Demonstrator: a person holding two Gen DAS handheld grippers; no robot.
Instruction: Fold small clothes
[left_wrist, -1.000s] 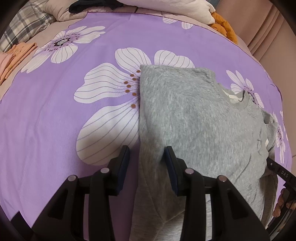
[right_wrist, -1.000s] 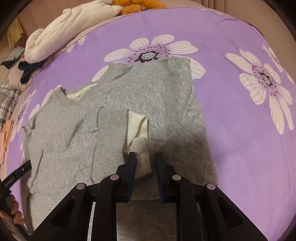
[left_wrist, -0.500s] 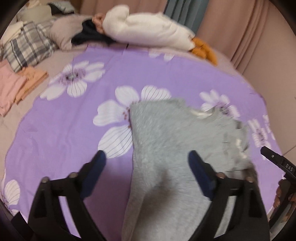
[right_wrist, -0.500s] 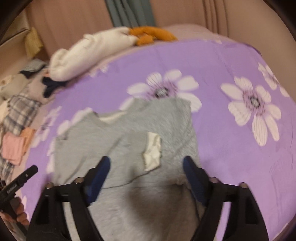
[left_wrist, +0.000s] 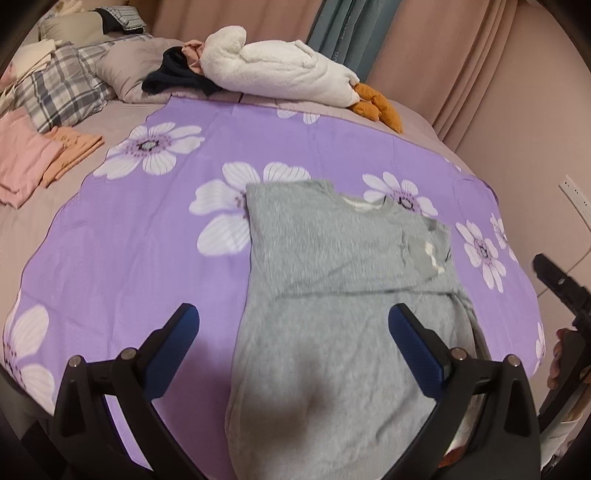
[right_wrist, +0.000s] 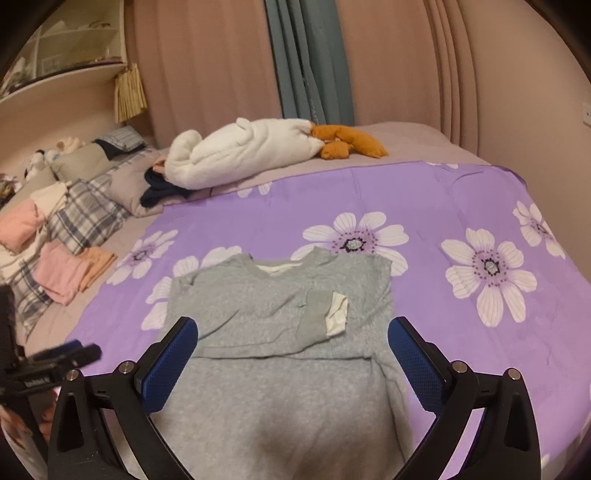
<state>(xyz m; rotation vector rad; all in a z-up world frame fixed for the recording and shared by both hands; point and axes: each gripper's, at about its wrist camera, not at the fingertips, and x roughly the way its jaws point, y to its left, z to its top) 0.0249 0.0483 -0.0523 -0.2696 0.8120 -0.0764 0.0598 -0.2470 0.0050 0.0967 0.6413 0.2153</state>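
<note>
A small grey sweatshirt (left_wrist: 332, 295) lies flat on the purple flowered sheet (left_wrist: 129, 251), its sleeves folded in over the body. In the right wrist view the sweatshirt (right_wrist: 277, 325) shows a grey ribbed cuff with a cream lining (right_wrist: 336, 314) lying on its chest. My left gripper (left_wrist: 293, 325) is open and empty, raised above the lower part of the sweatshirt. My right gripper (right_wrist: 291, 343) is open and empty, raised above the sweatshirt's lower half. Each gripper shows at the edge of the other's view.
Folded pink and orange clothes (left_wrist: 40, 158) lie at the left beside plaid pillows (left_wrist: 62, 88). A white plush with orange feet (right_wrist: 251, 151) and a dark garment (right_wrist: 162, 192) lie at the back. Curtains and a wall stand behind and to the right.
Both grippers opened wide, let go of the sweatshirt's sleeves and pulled up and back from the bed. The sleeves now lie folded across the body.
</note>
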